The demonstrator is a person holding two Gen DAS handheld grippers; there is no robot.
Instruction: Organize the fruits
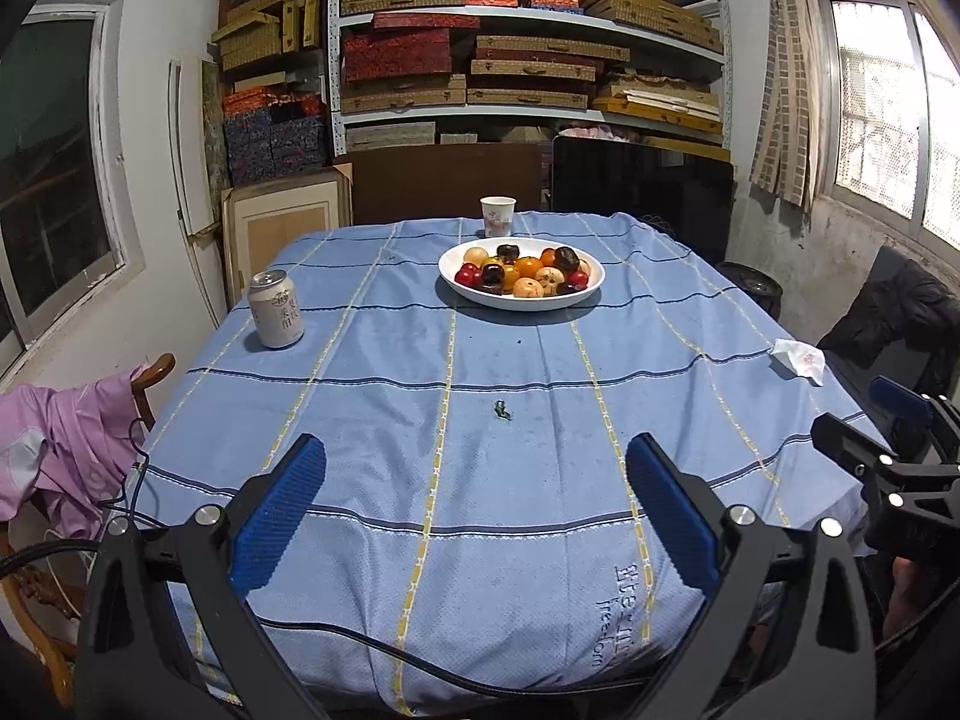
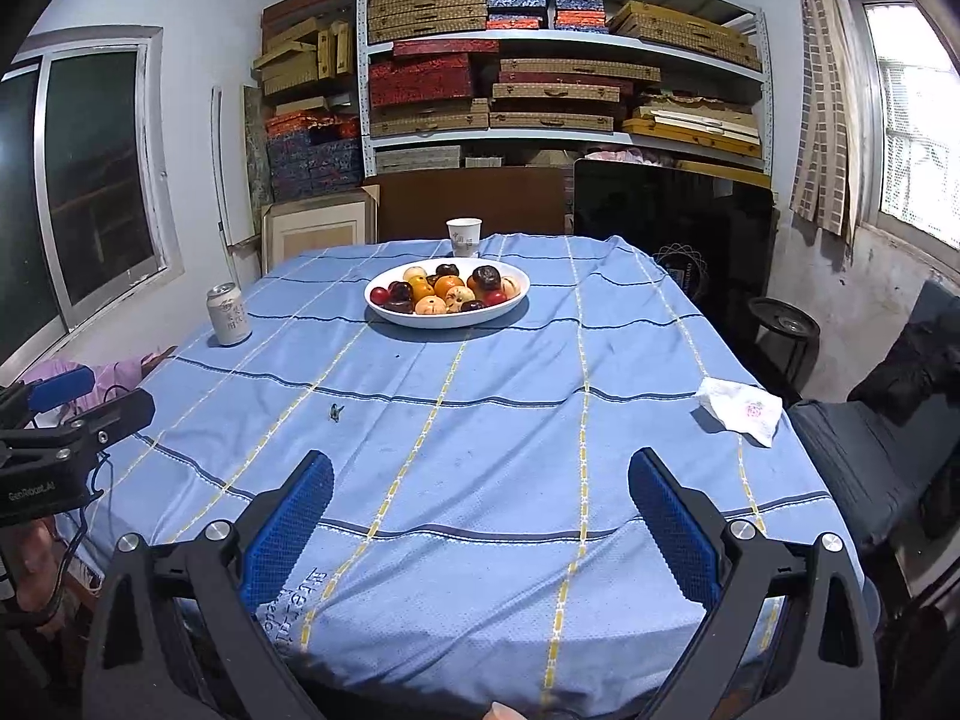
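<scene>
A white oval plate (image 1: 591,291) stands at the far middle of the blue-clothed table, piled with several small fruits (image 1: 528,273): red, orange, peach and dark purple ones. It also shows in the right wrist view, the plate (image 2: 516,294) with its fruits (image 2: 450,291). My left gripper (image 1: 477,462) is open and empty over the table's near edge, far from the plate. My right gripper (image 2: 480,474) is open and empty too, near the same edge. Each gripper shows at the side of the other's view: the right one (image 1: 870,420) and the left one (image 2: 90,396).
A drink can (image 1: 276,309) stands at the left of the table, a paper cup (image 1: 498,216) behind the plate, a crumpled tissue (image 1: 798,360) at the right edge. A small green scrap (image 1: 501,411) lies mid-table. Chairs with clothes flank the table; shelves of boxes stand behind.
</scene>
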